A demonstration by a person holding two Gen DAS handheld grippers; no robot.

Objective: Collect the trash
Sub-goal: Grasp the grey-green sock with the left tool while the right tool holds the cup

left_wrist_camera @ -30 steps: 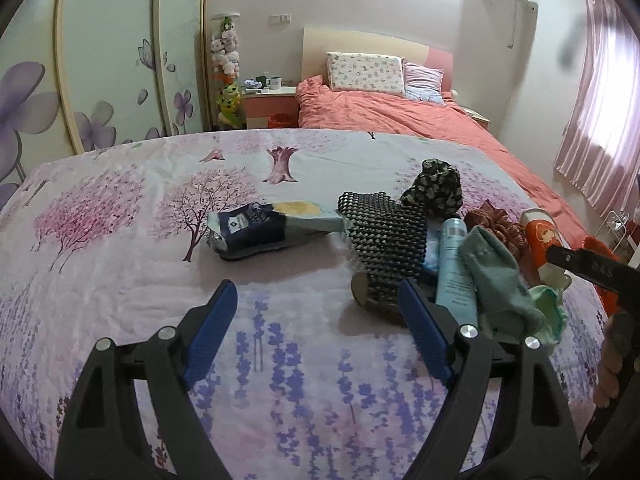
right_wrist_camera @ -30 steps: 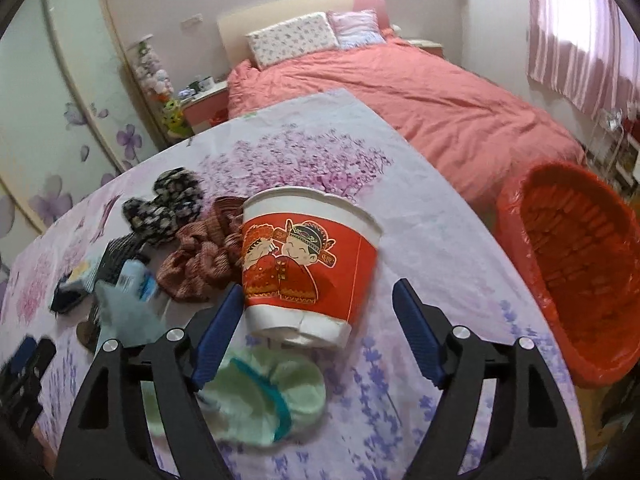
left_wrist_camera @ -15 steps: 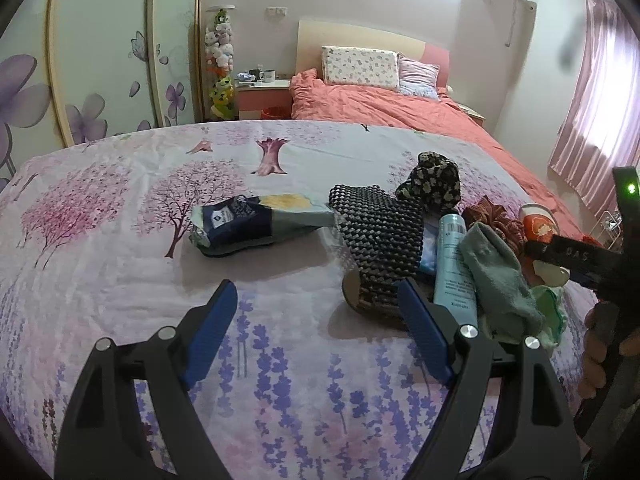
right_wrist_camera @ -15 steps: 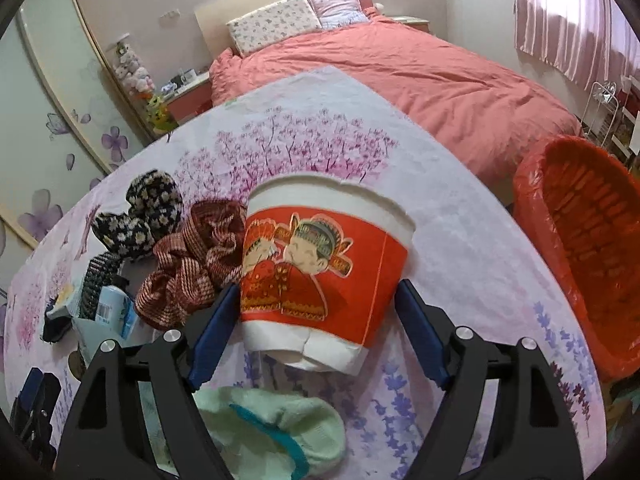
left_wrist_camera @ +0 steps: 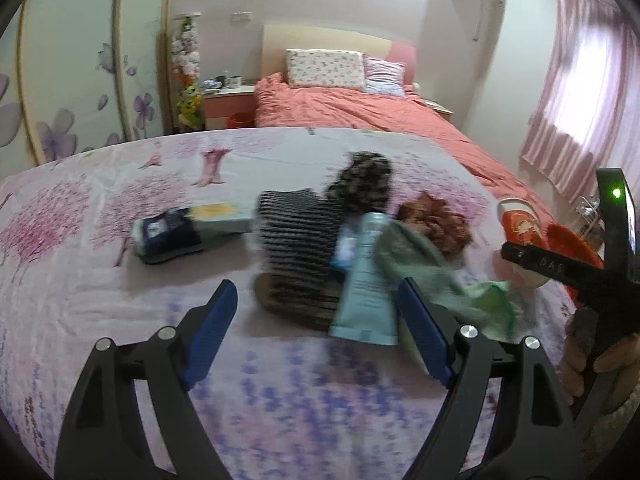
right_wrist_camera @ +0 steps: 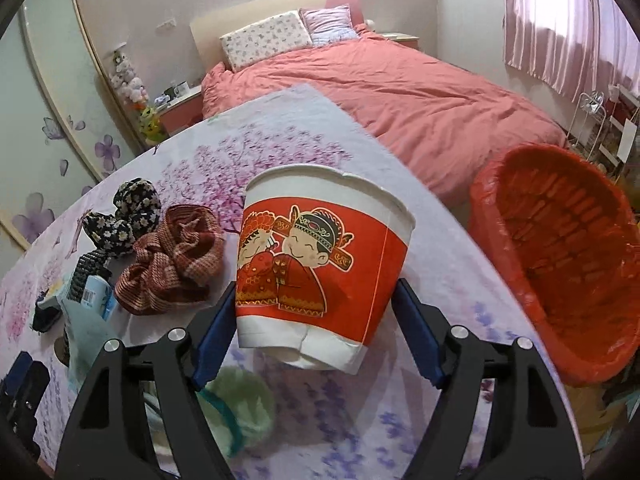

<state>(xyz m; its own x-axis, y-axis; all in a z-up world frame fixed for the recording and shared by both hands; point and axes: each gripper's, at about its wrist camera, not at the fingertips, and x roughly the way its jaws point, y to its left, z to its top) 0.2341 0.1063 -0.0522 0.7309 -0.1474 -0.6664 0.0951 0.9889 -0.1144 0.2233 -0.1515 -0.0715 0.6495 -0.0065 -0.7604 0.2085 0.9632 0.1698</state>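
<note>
A red and white paper cup (right_wrist_camera: 320,268) with a cartoon couple stands between the blue pads of my right gripper (right_wrist_camera: 316,332); the jaws sit wide around its base, and the left pad touches it. The cup also shows in the left wrist view (left_wrist_camera: 520,220). A red trash basket (right_wrist_camera: 560,276) stands to the right, beyond the table edge. My left gripper (left_wrist_camera: 316,328) is open and empty above the floral cloth, just short of a pale blue tube (left_wrist_camera: 366,280) and a black studded mat (left_wrist_camera: 298,248).
A brown scrunchie (right_wrist_camera: 172,260), a black floral scrunchie (right_wrist_camera: 124,216), green cloths (right_wrist_camera: 236,412) and a dark snack packet (left_wrist_camera: 172,232) lie on the cloth-covered table (left_wrist_camera: 120,320). A pink bed (right_wrist_camera: 400,80) stands behind.
My right gripper has moved in around the cup, which now fills more of the view. My left gripper has shifted slightly toward the tube and mat.
</note>
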